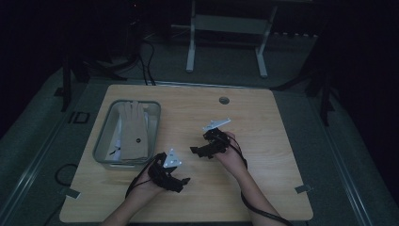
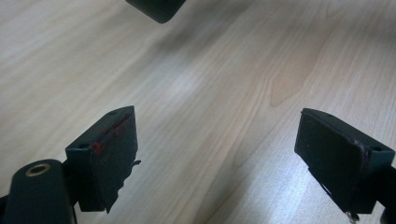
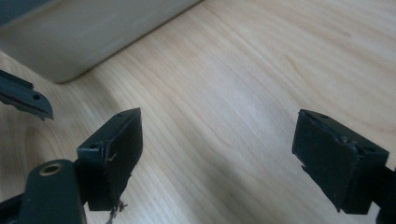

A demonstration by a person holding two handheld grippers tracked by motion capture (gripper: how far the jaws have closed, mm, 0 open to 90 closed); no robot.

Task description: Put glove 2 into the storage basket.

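On the wooden counter [image 1: 263,141] sits 1 grey tray [image 1: 104,136], toward its left side in the high view. In the tray lies a tan glove [image 1: 133,127], flat, with its fingers pointing to the far side; some small white and dark items beside it are too dim to name. A small round grommet [image 1: 224,100] is set into the counter near its far edge.

The left gripper [image 1: 184,181] is held just off the tray's near right corner, close to it but apart, with its tips pointing to the right. The grey three-cornered plate [image 1: 172,158] on top catches the light. In the left gripper view the 2 black jaws stand wide apart with bare wood grain between them; nothing is held. The inner face of the left jaw carries red marks along its edge, and a dark piece of the other gripper shows at the top edge.

The right gripper [image 1: 194,150] is near the middle of the counter, right of the tray and well clear of it, with its tips pointing left toward the tray. In the right gripper view its jaws are likewise spread wide and empty, over bare wood, with the tray's pale rounded wall at upper left. The 2 grippers are near each other but not touching.
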